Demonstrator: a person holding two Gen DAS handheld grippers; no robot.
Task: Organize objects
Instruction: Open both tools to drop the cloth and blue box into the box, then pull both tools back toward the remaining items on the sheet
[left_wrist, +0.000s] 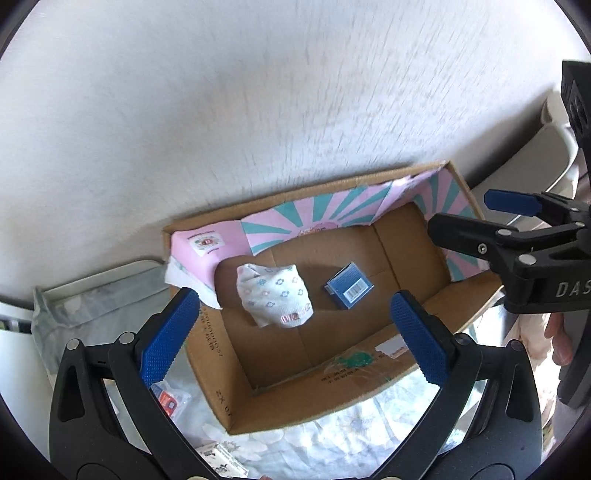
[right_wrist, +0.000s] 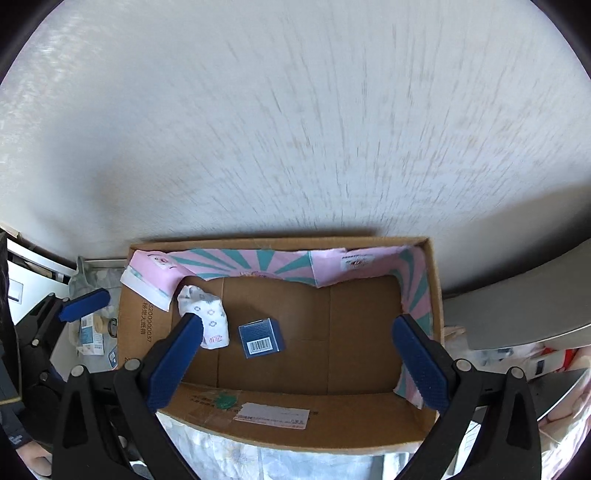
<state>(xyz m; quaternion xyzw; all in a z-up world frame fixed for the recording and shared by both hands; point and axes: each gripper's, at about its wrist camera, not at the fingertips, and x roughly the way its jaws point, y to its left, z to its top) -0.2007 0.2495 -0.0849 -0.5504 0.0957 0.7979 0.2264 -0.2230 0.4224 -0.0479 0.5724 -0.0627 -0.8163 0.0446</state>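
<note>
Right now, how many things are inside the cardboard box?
2: a rolled sock lies on the left, and a small blue box sits beside it, nearer the cardboard box's middle.

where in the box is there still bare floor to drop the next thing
Most of the cardboard box floor is bare: the right half, from the blue box across to the pink-and-teal lined right wall, and the strip along the near wall. The far-left corner is crowded, with the patterned sock lying near the blue box.

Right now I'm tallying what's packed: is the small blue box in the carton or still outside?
In. The small blue box lies on the carton's brown floor, beside the white sock.
</note>
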